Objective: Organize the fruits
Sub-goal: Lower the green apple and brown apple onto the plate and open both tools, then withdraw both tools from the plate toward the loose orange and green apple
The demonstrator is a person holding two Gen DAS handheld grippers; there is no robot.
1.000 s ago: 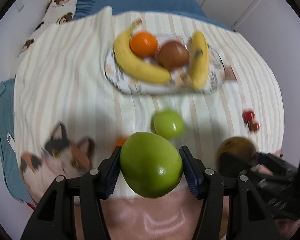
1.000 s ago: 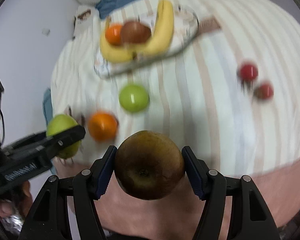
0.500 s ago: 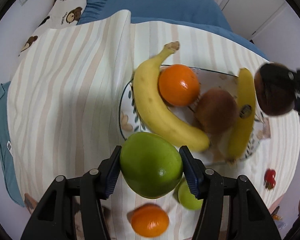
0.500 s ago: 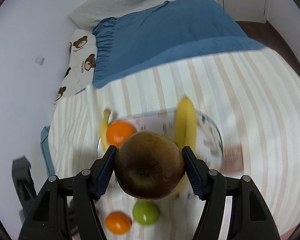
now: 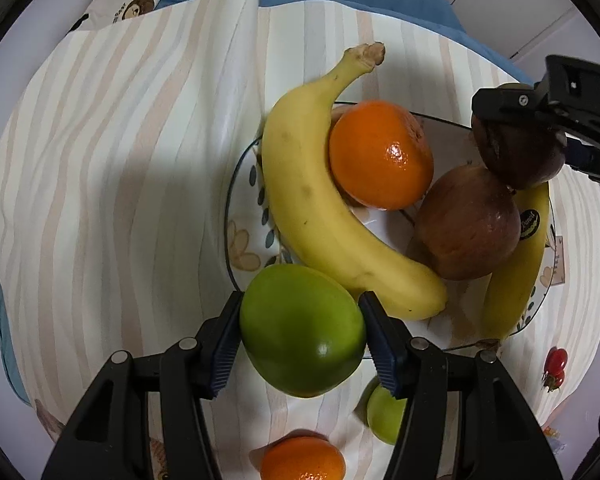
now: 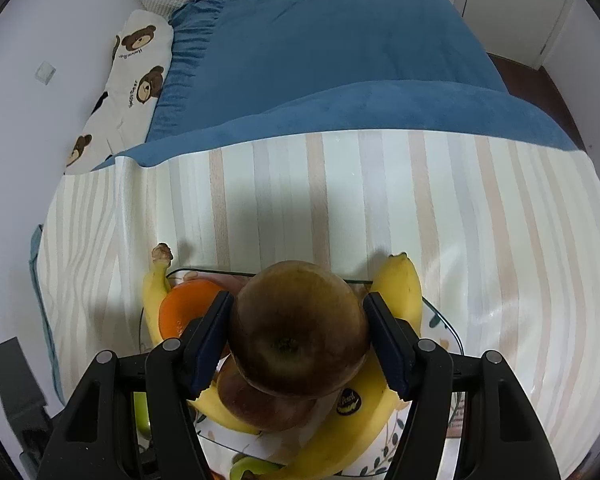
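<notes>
My left gripper [image 5: 302,334] is shut on a big green apple [image 5: 302,330] and holds it over the near rim of the patterned plate [image 5: 240,240]. The plate holds a long banana [image 5: 320,208], an orange [image 5: 380,154], a red-brown apple [image 5: 466,224] and a second banana [image 5: 516,276]. My right gripper [image 6: 300,330] is shut on a dark brown apple [image 6: 298,328] just above the red-brown apple [image 6: 256,404]; the dark brown apple also shows at the right of the left wrist view [image 5: 516,152].
A small green apple [image 5: 384,414], a second orange [image 5: 302,460] and cherry tomatoes [image 5: 554,364] lie on the striped cloth [image 5: 120,160] near the plate. Beyond the cloth are a blue bedspread [image 6: 332,68] and a bear-print pillow [image 6: 132,68].
Both grippers have carried their fruit from the near side of the cloth up to the plate. The dark brown apple has come down over the plate's right side.
</notes>
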